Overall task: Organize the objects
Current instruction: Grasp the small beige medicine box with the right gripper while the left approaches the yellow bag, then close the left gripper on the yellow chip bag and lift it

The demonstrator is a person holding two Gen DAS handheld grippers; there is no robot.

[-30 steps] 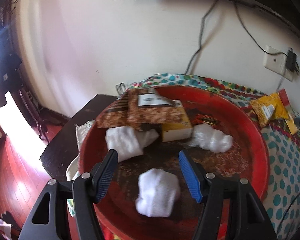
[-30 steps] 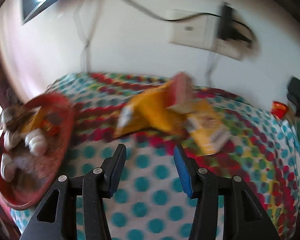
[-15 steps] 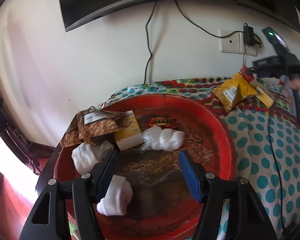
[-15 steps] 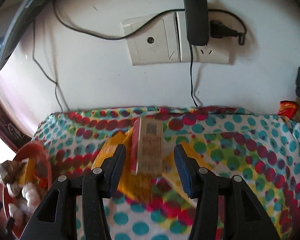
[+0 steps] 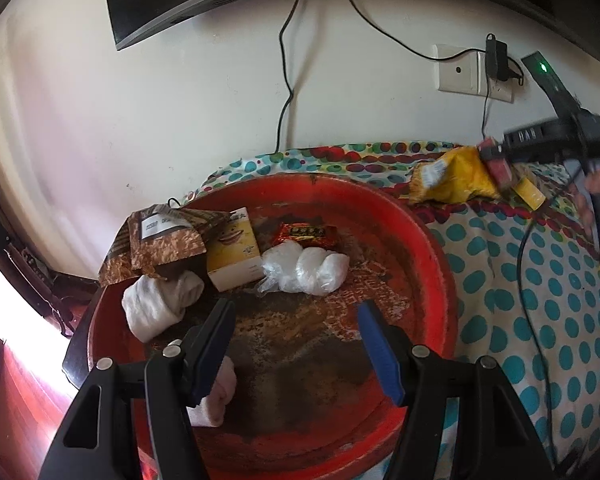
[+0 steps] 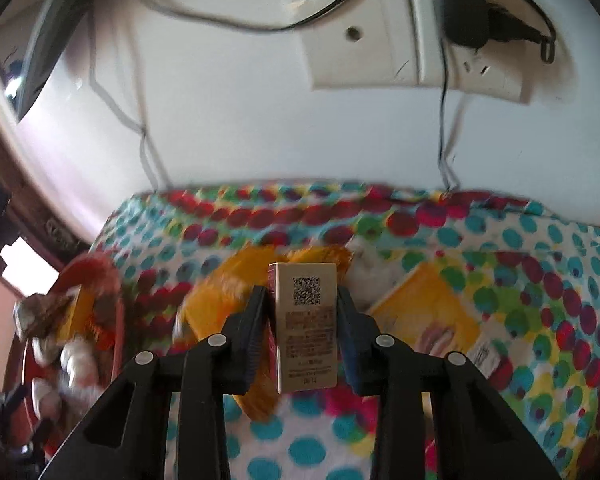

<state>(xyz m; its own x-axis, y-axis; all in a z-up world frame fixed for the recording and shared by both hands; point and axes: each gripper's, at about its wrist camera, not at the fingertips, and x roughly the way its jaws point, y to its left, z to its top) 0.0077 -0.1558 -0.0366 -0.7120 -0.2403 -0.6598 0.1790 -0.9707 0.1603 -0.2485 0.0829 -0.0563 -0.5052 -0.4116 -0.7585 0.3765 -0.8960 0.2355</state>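
Presently: right claw (image 6: 302,320) grips the small box (image 6: 306,322) above the yellow packets (image 6: 220,304).
Left claw (image 5: 296,344) hangs released, empty, over the red basin (image 5: 440,264). Risk, judged: narrow side-grip; the box may twist or slip during carry toward the basin.

Small box (image 6: 306,326), beige face with QR code, red side, is held upright just above yellow packets (image 6: 428,316). Red tray (image 5: 440,264) is loaded with socks, pouches, box.
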